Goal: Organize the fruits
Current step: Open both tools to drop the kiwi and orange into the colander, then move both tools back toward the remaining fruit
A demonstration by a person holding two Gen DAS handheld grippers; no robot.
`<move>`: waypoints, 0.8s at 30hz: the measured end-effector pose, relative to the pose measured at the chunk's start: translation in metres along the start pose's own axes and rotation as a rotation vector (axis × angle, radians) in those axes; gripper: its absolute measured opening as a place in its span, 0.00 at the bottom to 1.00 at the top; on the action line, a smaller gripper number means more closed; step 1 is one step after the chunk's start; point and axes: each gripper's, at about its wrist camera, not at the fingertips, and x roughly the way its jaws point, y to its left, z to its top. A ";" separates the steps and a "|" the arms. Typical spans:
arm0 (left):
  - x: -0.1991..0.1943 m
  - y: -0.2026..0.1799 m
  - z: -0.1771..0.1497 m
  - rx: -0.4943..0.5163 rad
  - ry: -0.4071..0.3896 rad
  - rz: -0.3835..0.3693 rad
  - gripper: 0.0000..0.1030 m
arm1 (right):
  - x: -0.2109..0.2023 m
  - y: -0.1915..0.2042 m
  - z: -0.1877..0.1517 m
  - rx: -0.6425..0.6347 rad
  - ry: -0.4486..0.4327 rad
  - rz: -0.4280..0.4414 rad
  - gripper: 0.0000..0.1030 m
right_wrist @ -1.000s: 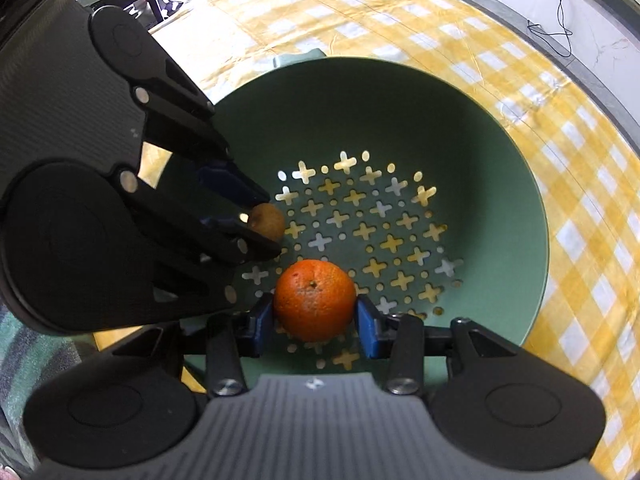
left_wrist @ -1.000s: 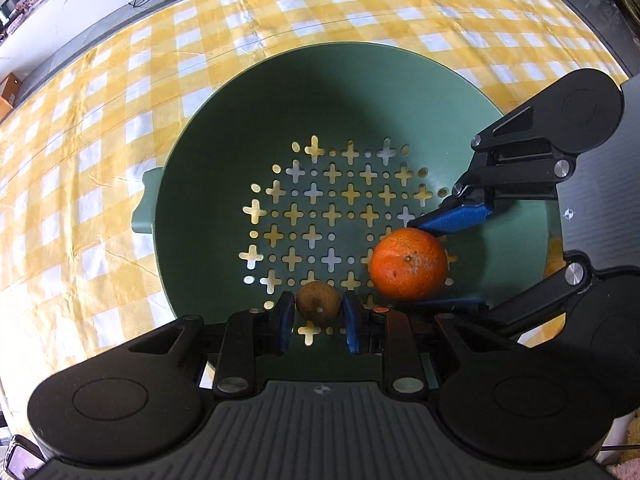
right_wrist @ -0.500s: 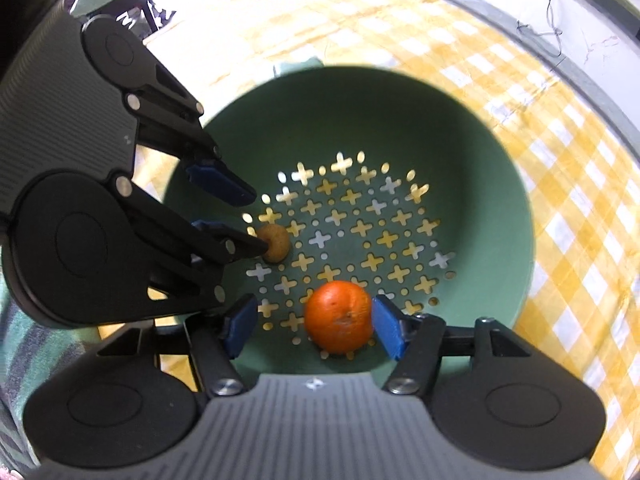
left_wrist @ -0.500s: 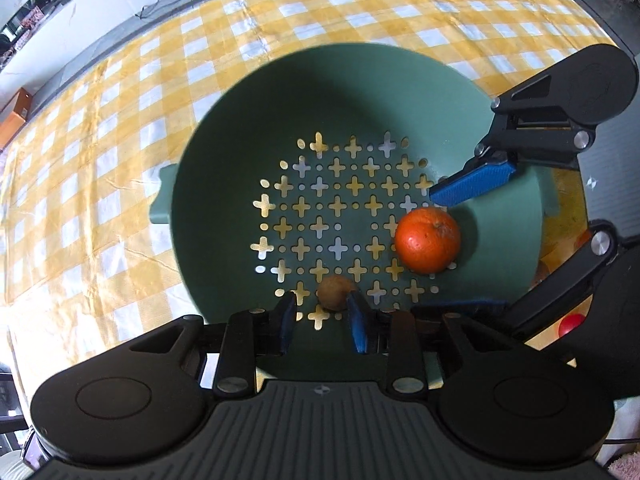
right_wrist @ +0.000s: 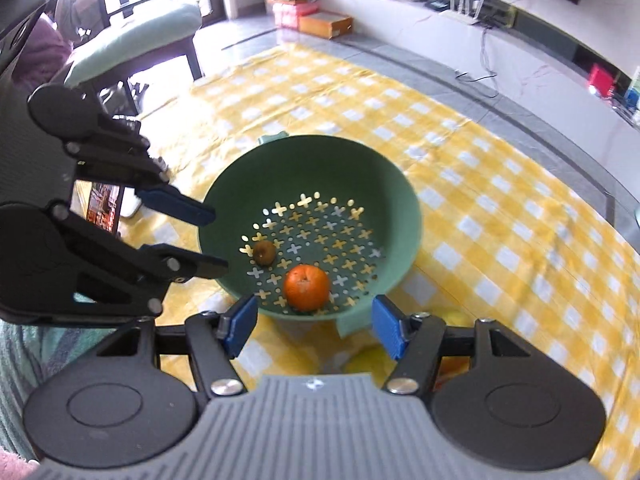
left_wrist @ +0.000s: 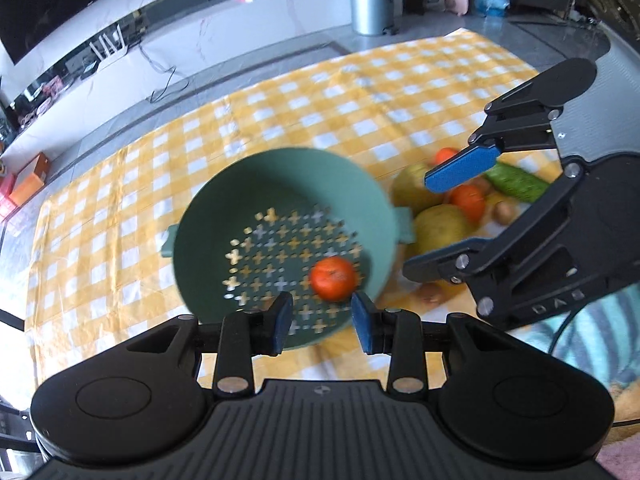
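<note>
- Now both grippers hang above the green colander [right_wrist: 408, 216], which sits on the yellow checked cloth [right_wrist: 500, 216].
- Left gripper [left_wrist: 322, 322]: its jaws are opening, and nothing is between the blue pads [left_wrist: 282, 320]; the colander floor shows through the gap.
- Right gripper [right_wrist: 314, 330]: its jaws stand apart and empty, pads [right_wrist: 242, 324] clear of everything, with the near rim of the colander showing between them.
- 2 fruits lie on the perforated floor of the colander: an orange [right_wrist: 306, 287] towards the near side, and a small brown kiwi [right_wrist: 264, 253] just beside it, not touching.
- From the left wrist view only the orange [left_wrist: 334, 278] shows in the bowl; the kiwi cannot be made out there.
- More produce lies on the cloth just beside the colander: 2 yellow-green pears [left_wrist: 442, 228], another orange [left_wrist: 468, 200] and a green cucumber [left_wrist: 516, 182]; this pile is blurred.
</note>
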 end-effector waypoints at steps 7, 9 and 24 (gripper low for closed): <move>-0.020 -0.046 -0.012 -0.005 -0.095 -0.017 0.41 | -0.055 -0.011 -0.053 0.143 -0.141 -0.078 0.59; -0.022 -0.060 -0.018 -0.017 -0.106 -0.012 0.41 | -0.067 -0.012 -0.071 0.186 -0.183 -0.114 0.59; -0.003 -0.118 -0.046 0.000 -0.172 0.020 0.41 | -0.068 -0.003 -0.167 0.407 -0.297 -0.273 0.62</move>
